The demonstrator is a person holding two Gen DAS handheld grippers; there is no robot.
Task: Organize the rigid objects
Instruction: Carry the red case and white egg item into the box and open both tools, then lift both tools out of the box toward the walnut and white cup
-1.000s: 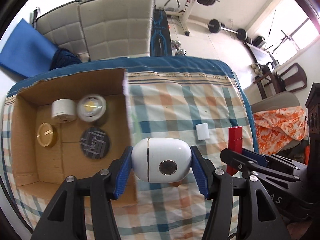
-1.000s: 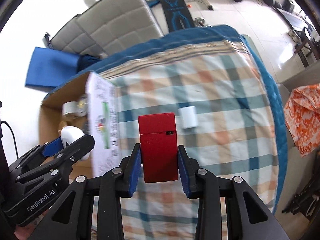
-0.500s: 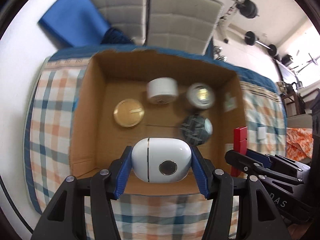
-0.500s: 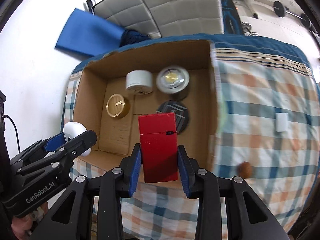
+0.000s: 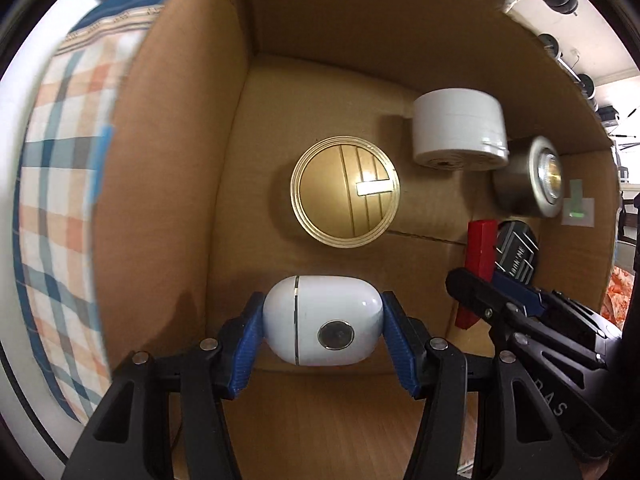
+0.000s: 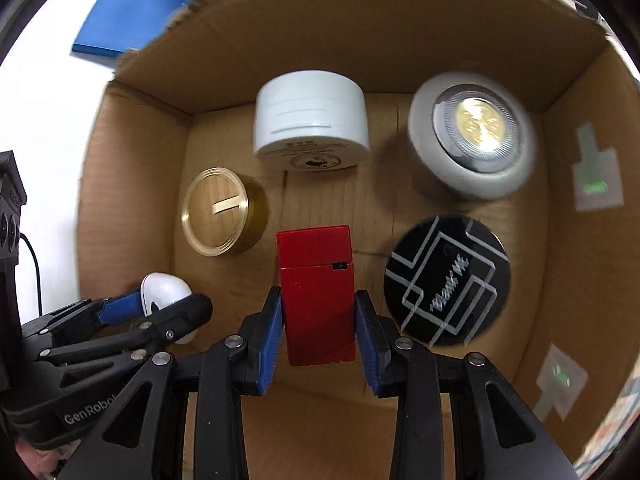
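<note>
Left gripper (image 5: 323, 330), lower centre of the left wrist view, clamps a glossy white rounded plastic case (image 5: 322, 320) between its blue pads, the case hanging inside an open brown cardboard box (image 5: 168, 168) near its left wall. Right gripper (image 6: 318, 322), lower centre of the right wrist view, is closed on an upright red rectangular metal box (image 6: 316, 294) — also inside the carton, above its floor; whether either object touches the floor cannot be told. On the box floor beyond the fingers: a round gold tin with a slotted lid (image 6: 218, 216), left of the red box; a white cylindrical jar lying on its side (image 6: 312, 124), upper centre; a round silver puck light with a yellow centre (image 6: 472, 134), upper right; and a flat black disc with white line pattern (image 6: 446, 280), just right of the red box. A checked blue-and-orange cloth (image 5: 60, 184) lies outside the carton at the left edge of the left wrist view — a blue sheet (image 6: 136, 12) shows at upper left in the right wrist view.
</note>
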